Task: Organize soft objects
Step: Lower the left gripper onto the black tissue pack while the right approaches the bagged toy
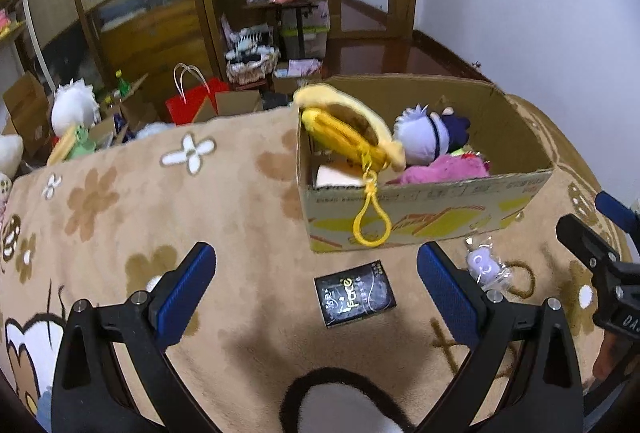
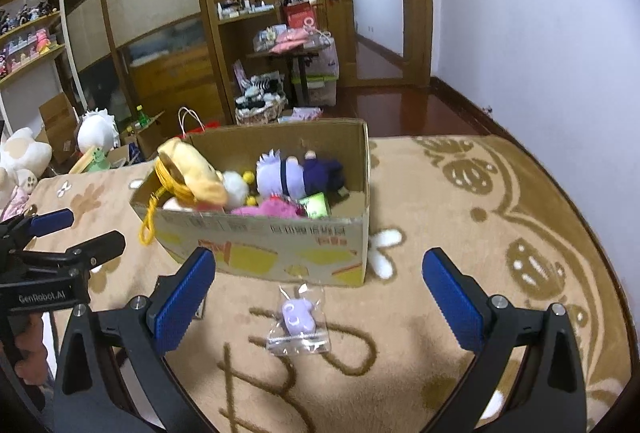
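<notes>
On the tan flower-patterned blanket [image 2: 460, 193] before me: one cardboard box [image 2: 280, 249], open-topped, holding a purple-haired plush doll [image 2: 280, 177], a pink plush [image 2: 272, 209] and a yellow plush [image 2: 192, 173] slumped over the near-left rim, its yellow clip loop [image 1: 370, 221] hanging outside. Item still loose: a small purple plush charm in a clear bag [image 2: 298, 327], lying just in front of the box. My right gripper [image 2: 320, 297] hovers above it, spread wide, holding nothing; my left gripper [image 1: 316, 289] likewise wide and empty, over a small black packet [image 1: 354, 293]. Risks, as I judge them: the slick bag may slip from the pads; the yellow plush may topple out if the rim is knocked. Open blanket lies right of the box; my grippers sit near together.
</notes>
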{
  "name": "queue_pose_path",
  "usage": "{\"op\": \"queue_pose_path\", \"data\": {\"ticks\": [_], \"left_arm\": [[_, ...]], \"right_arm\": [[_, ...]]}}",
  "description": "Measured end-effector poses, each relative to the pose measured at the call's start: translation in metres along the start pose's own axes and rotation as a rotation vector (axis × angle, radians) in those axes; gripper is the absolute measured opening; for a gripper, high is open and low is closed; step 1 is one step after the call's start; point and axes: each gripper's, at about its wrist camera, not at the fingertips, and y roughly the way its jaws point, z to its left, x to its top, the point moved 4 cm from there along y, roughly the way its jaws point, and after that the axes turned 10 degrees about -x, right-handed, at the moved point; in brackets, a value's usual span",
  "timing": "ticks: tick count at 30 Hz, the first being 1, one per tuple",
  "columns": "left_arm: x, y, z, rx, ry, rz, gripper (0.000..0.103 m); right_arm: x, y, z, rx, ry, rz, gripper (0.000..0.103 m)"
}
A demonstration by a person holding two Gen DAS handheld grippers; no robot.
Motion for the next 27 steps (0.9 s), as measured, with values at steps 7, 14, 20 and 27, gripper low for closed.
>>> {"op": "queue_pose_path", "data": {"ticks": [7, 14, 20, 27], "left_arm": [[-0.005, 0.025, 0.006, -0.049, -0.056, 0.078, 0.1], [-0.01, 0.05, 0.012, -0.062, -0.108, 0.134, 0.1], [-0.01, 0.064, 0.014, -0.095, -0.152, 0.15, 0.1], [-0.014, 0.08, 0.015, -0.112, -0.17, 0.198, 0.1]], "right_arm": [[-0.013, 0.017, 0.007, -0.002, -0.034, 0.007, 0.103], [-0.022, 0.035, 0.013, -0.013, -0.057, 0.046, 0.103], [-0.028, 0.049, 0.017, -0.016, -0.071, 0.08, 0.103], [-0.036, 0.07, 0.018, -0.012, -0.063, 0.145, 0.103]]}}
